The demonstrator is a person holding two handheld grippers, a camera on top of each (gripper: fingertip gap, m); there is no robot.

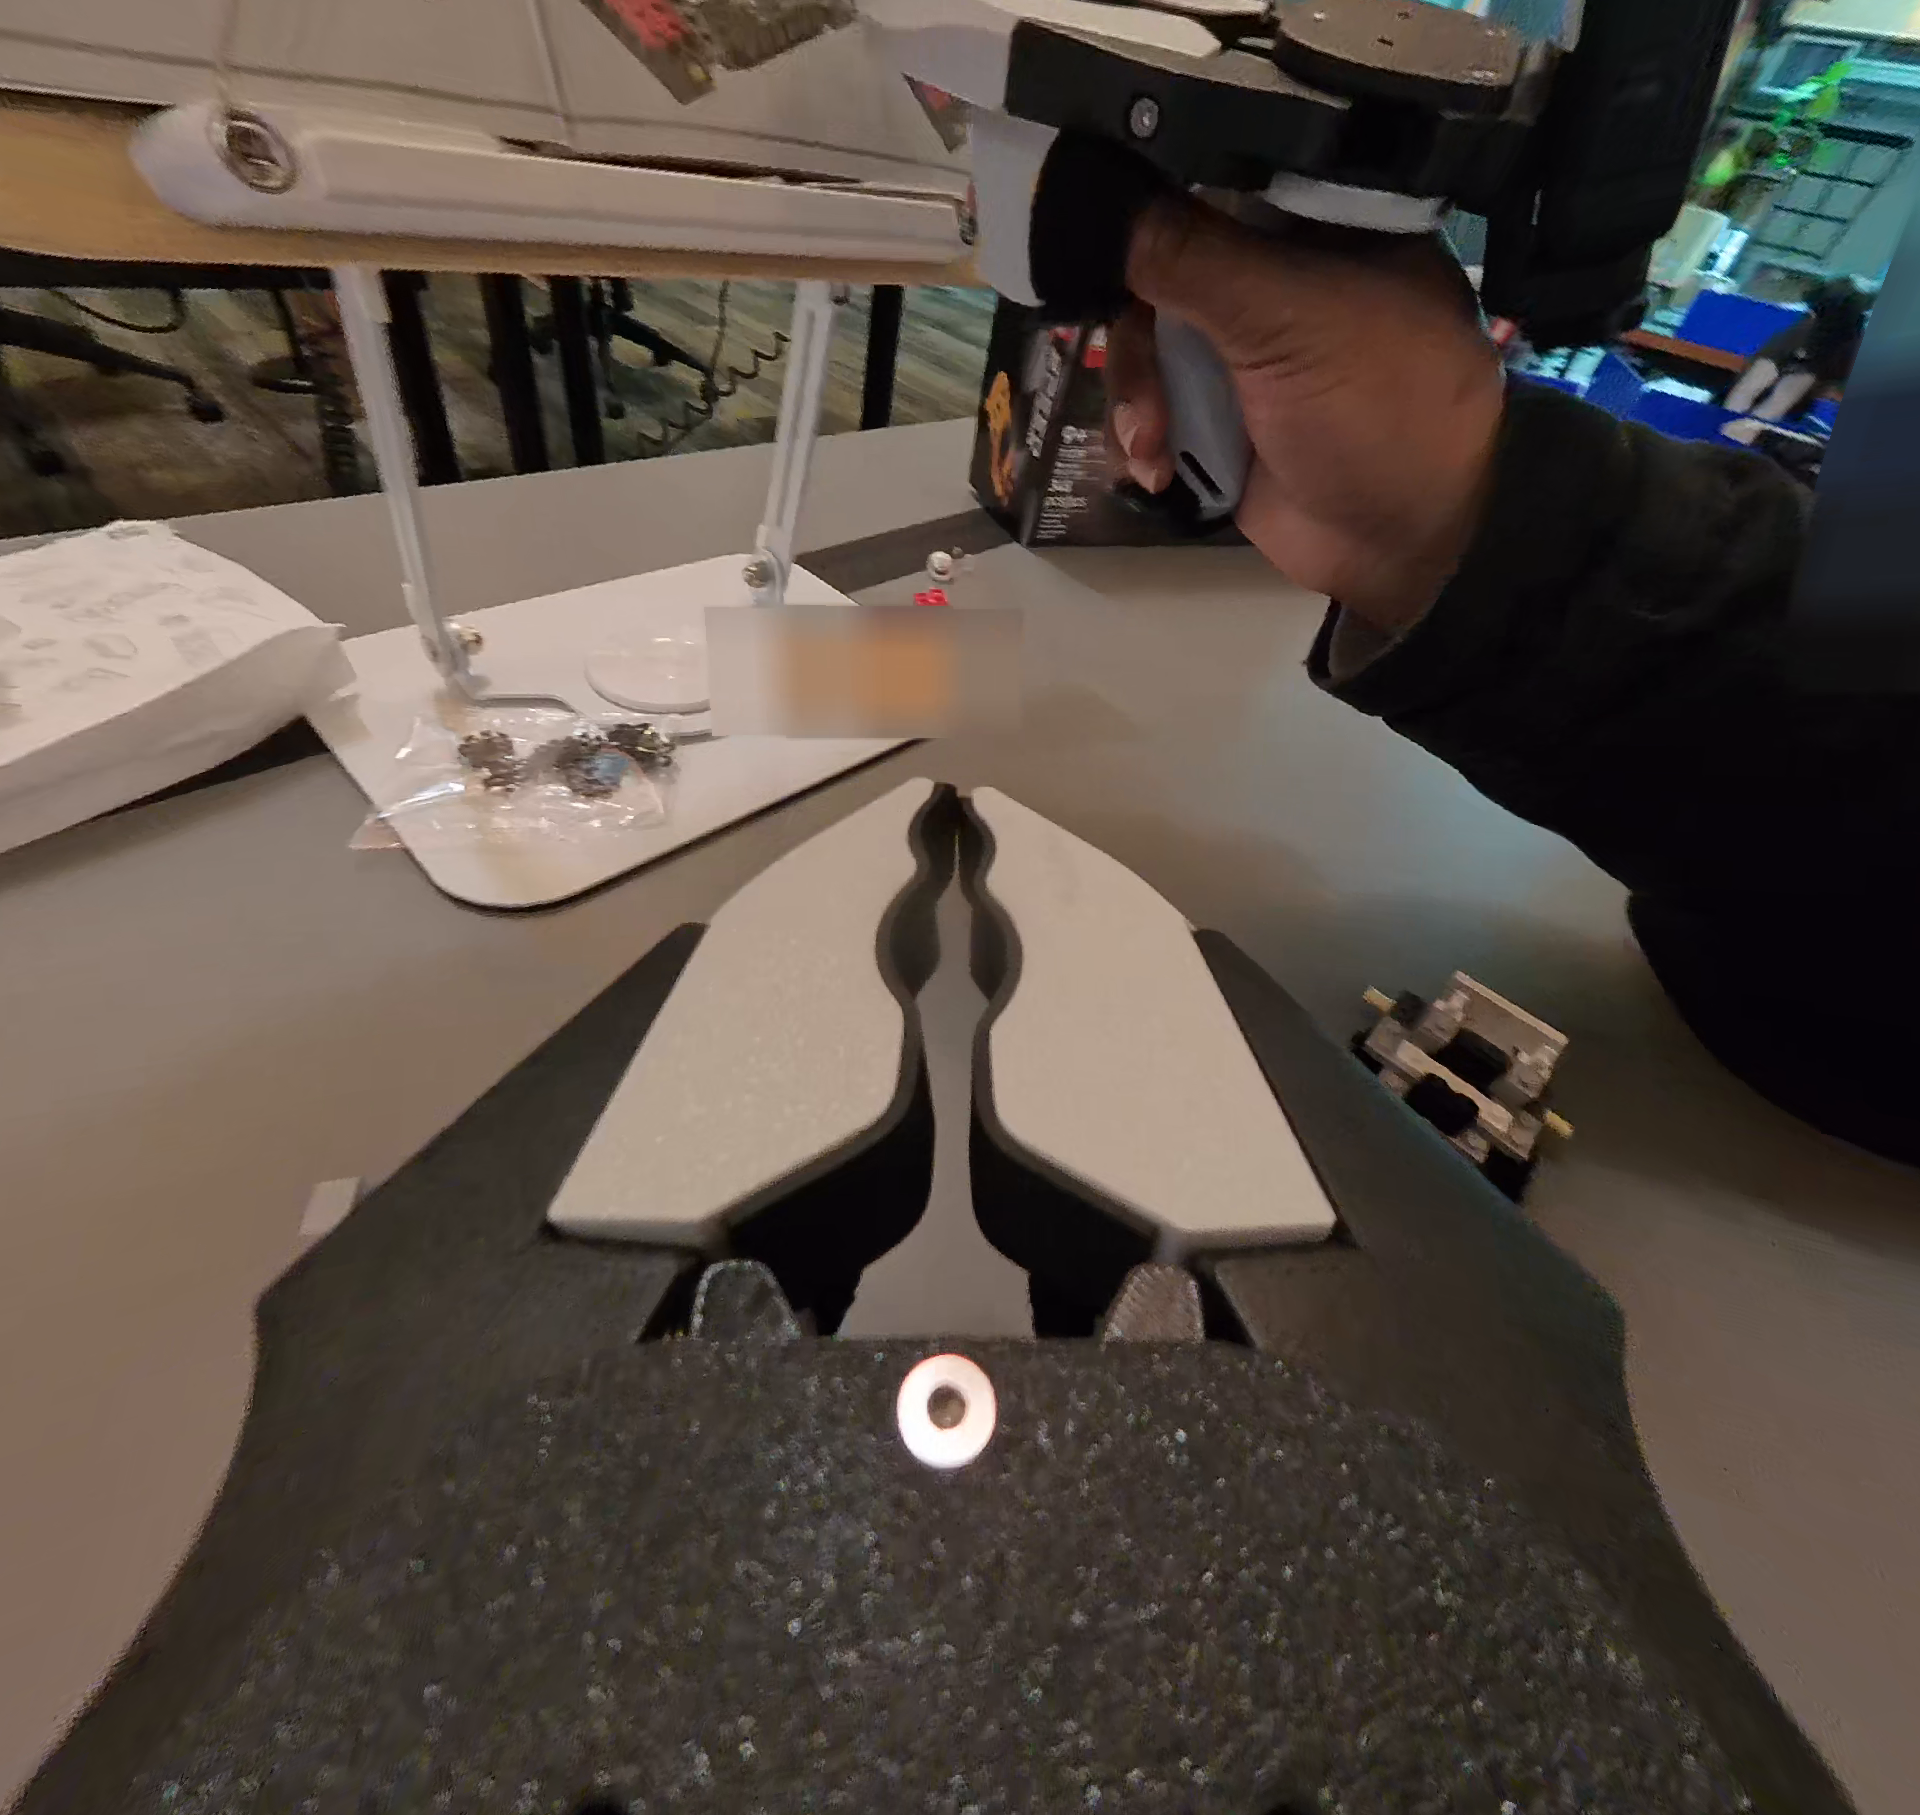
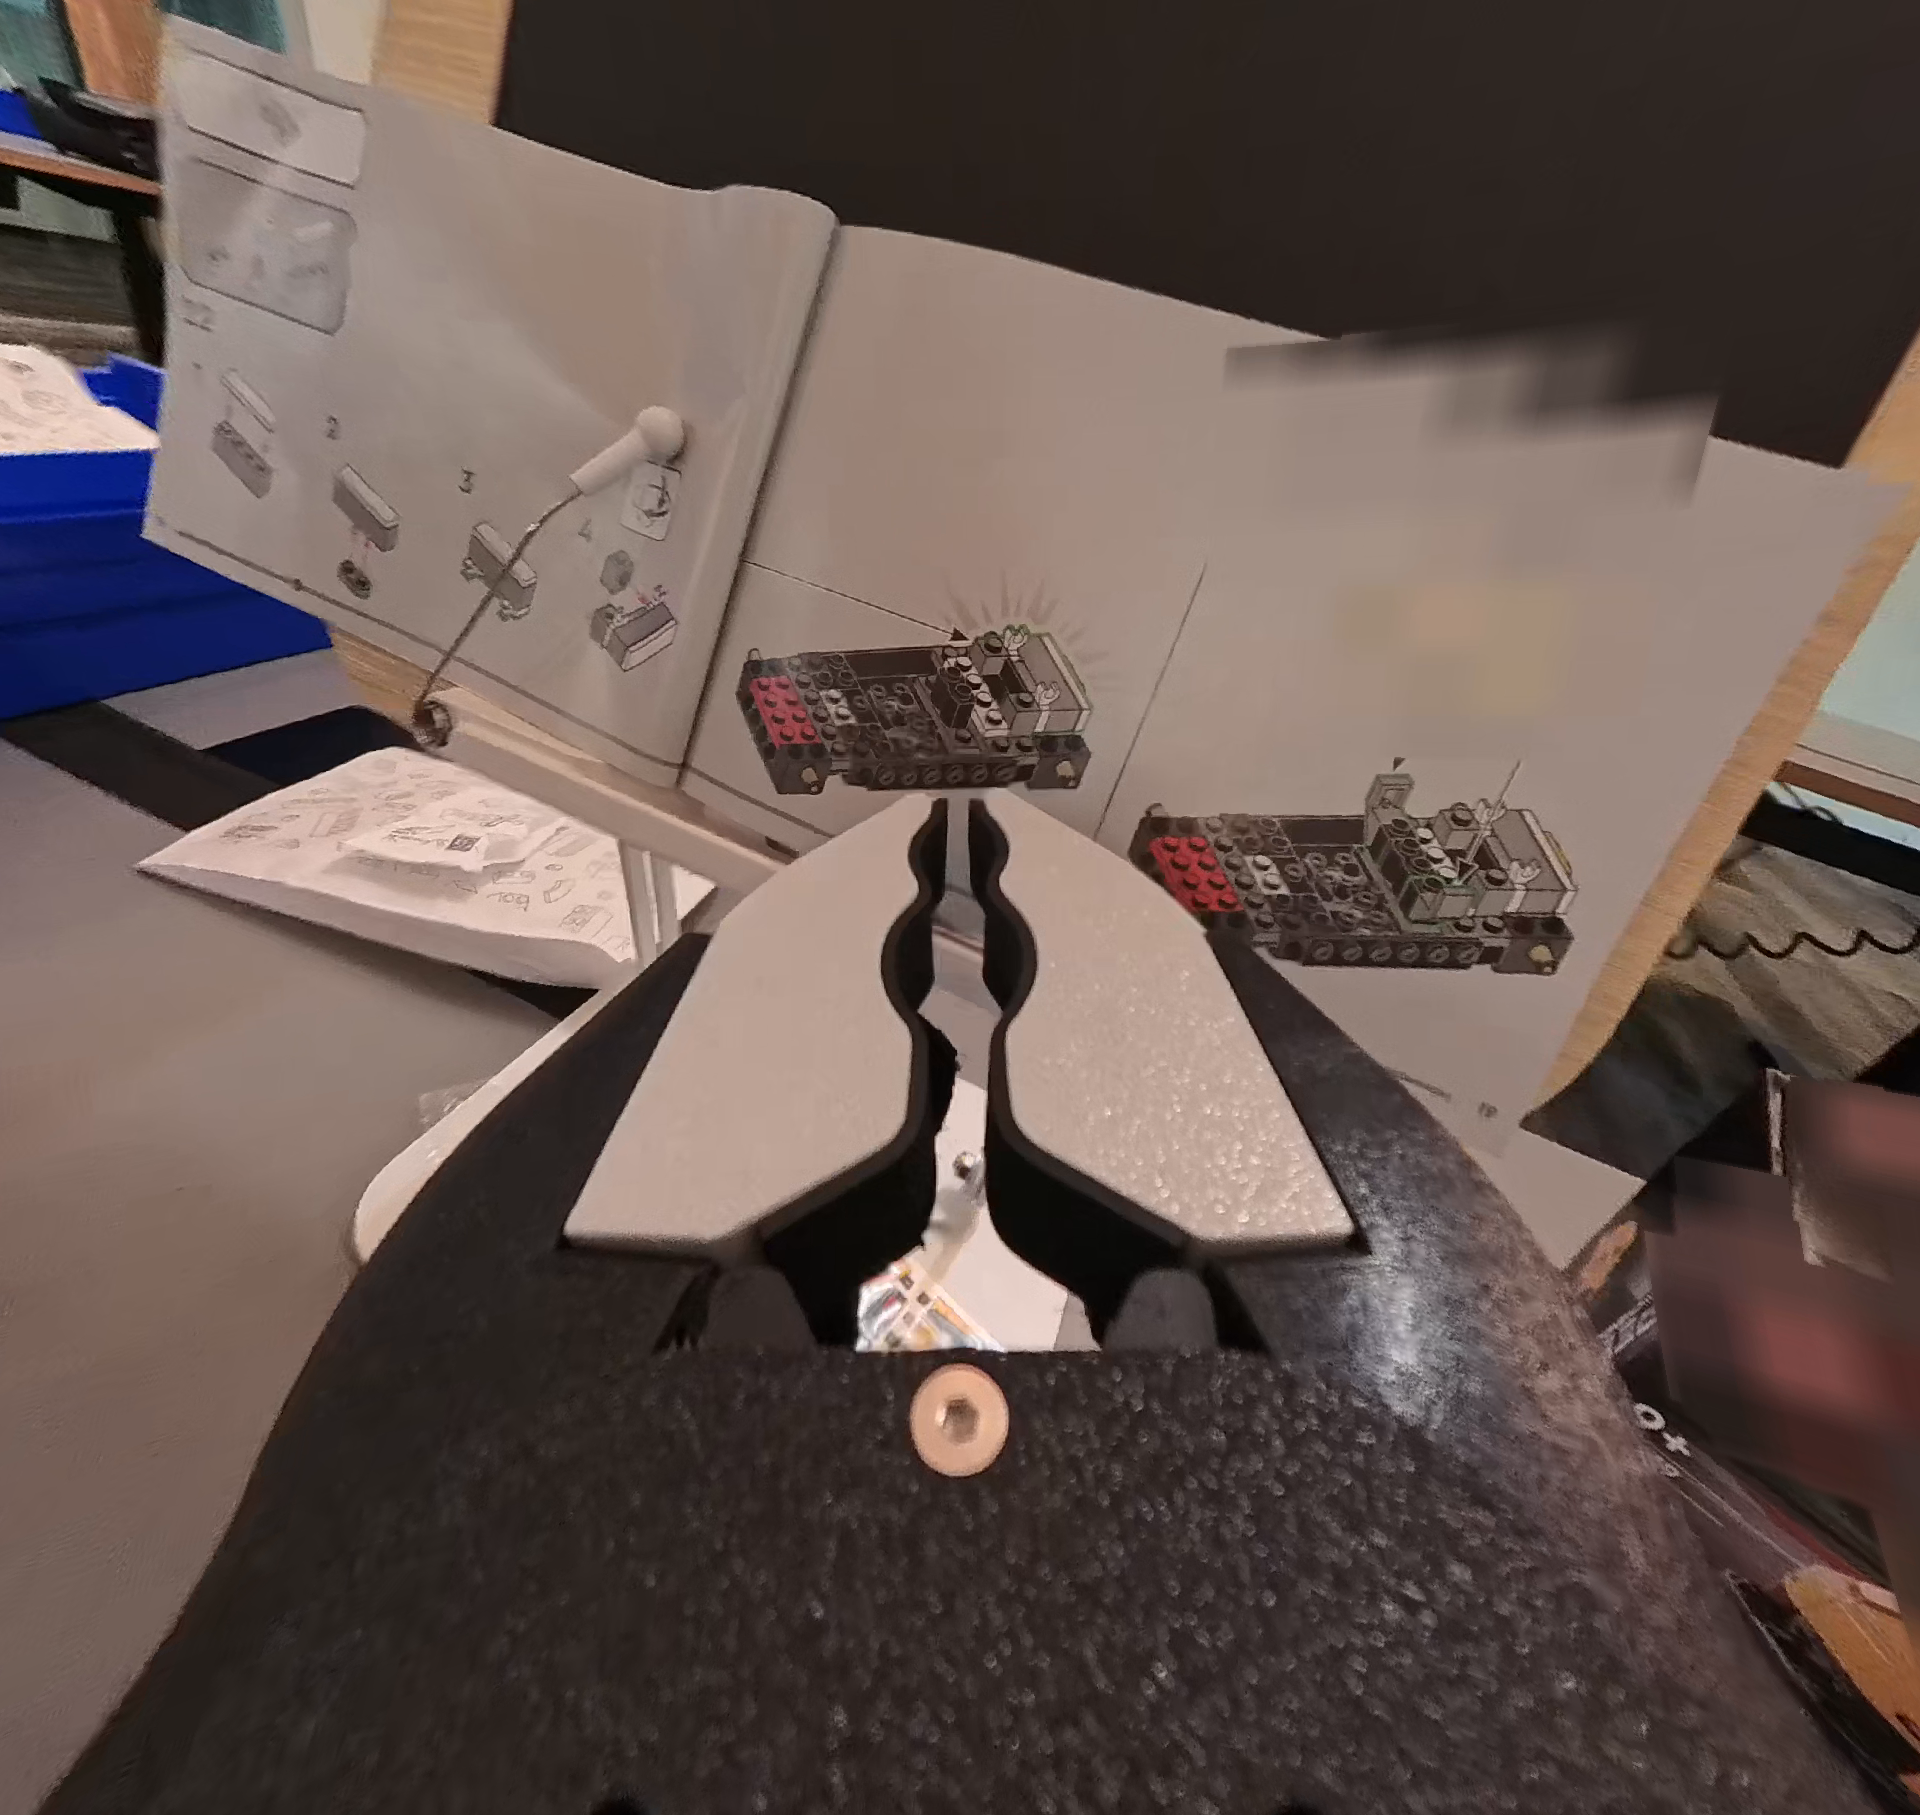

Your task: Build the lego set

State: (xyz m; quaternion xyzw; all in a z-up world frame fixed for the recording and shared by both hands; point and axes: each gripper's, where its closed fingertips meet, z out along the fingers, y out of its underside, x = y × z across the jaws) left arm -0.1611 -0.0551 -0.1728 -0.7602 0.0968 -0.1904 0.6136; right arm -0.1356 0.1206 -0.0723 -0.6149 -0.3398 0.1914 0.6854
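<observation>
Now the lego model (image 1: 1465,1079) sits right of the left gripper (image 1: 956,809), nearer it; both grippers nearly closed, empty.

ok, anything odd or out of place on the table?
Nothing damaged or spilled. The partial lego build sits askew near the table edge, by the person's sleeve. A clear parts bag lies half on the stand's white base.

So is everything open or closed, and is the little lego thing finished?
Left gripper: shut, empty.
Right gripper: nearly shut, empty.
Instruction booklet: open, propped on the stand.
Lego build: partly built, on the table, untouched.
Parts bag: lying on the stand base, looks sealed.
</observation>
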